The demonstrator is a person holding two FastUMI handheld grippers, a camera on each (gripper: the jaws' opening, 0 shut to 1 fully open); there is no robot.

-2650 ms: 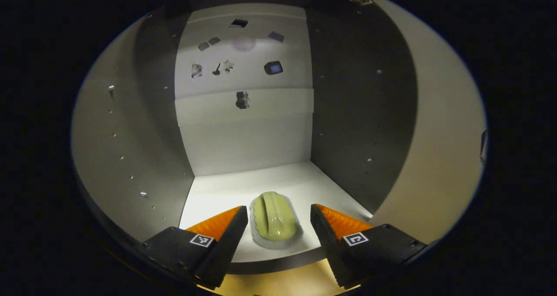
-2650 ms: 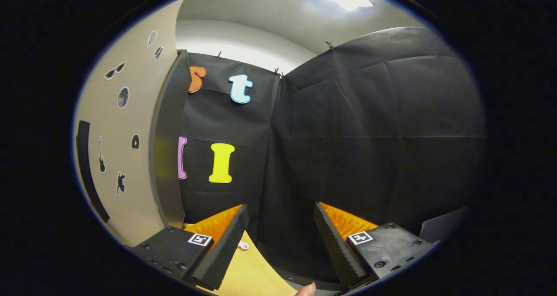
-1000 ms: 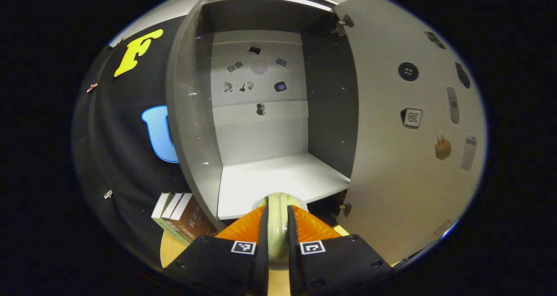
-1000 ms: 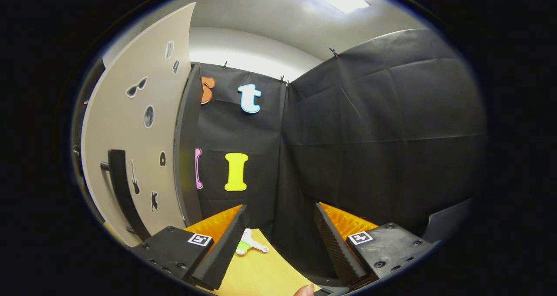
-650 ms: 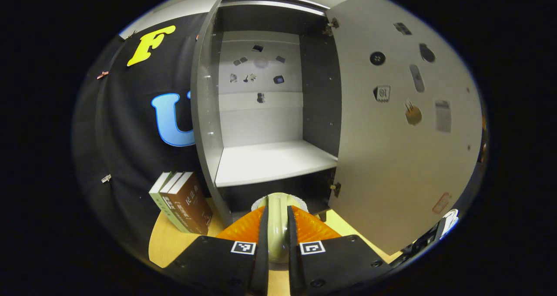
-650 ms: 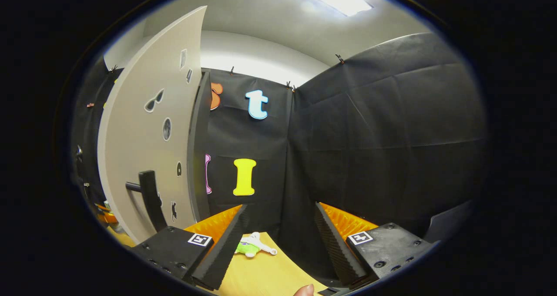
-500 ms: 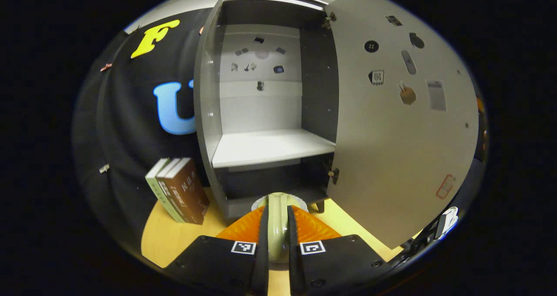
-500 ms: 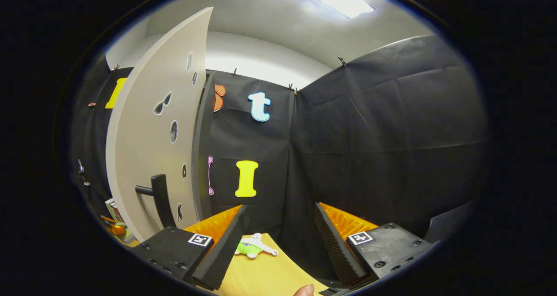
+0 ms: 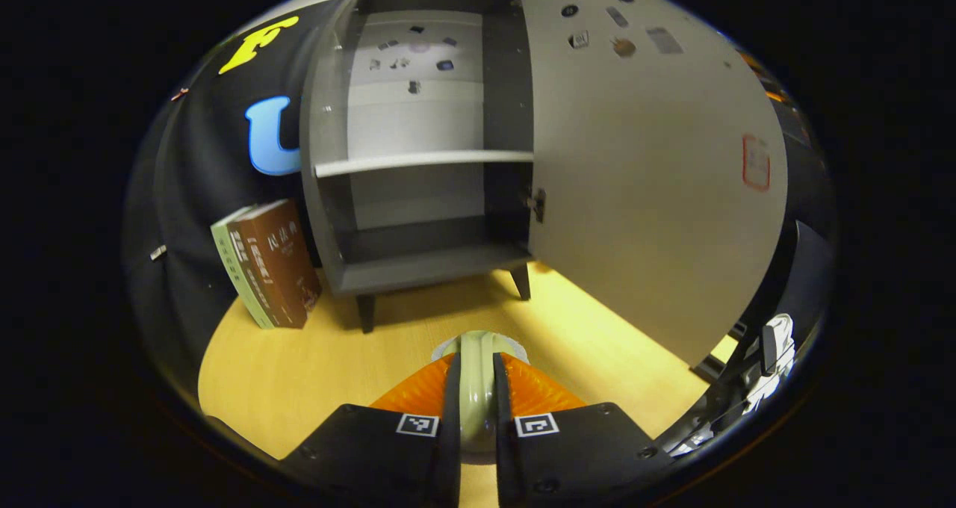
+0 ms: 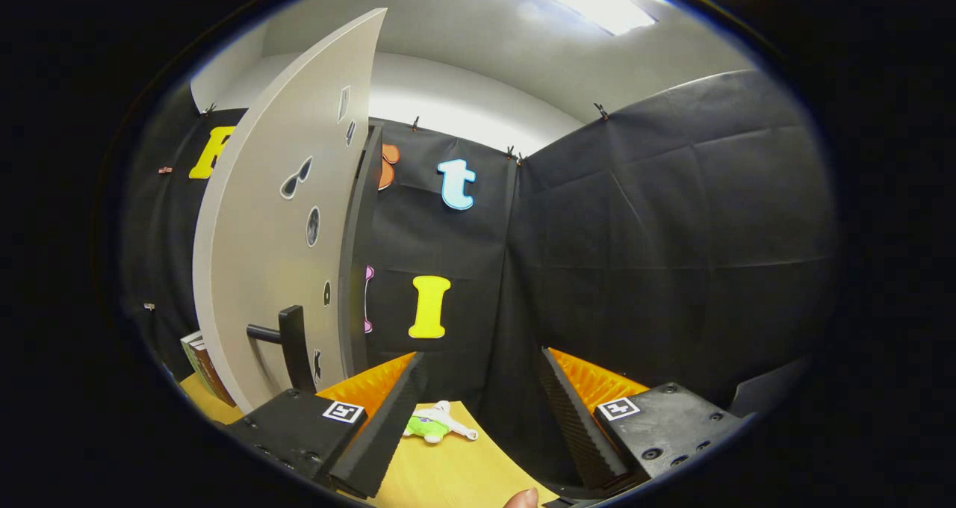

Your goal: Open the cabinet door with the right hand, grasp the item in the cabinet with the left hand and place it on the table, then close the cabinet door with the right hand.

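While the left gripper (image 9: 476, 388) is clamping both fingers on the glossy, ribbed pale-green item (image 9: 476, 388) above the wooden table (image 9: 314, 358), the flat grey cabinet door (image 9: 642, 172) is standing open and the right gripper (image 10: 478, 403) is hanging spread, holding nothing.

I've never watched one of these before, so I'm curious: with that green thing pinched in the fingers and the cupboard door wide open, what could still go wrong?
1. The left gripper pinches the green item above the table; letting go too high might make it bounce or roll.
2. The cabinet door stands wide open near the set-down spot, so an arm could bump it.
3. The right gripper is open and off the door handle; a hurried push might slam the door.
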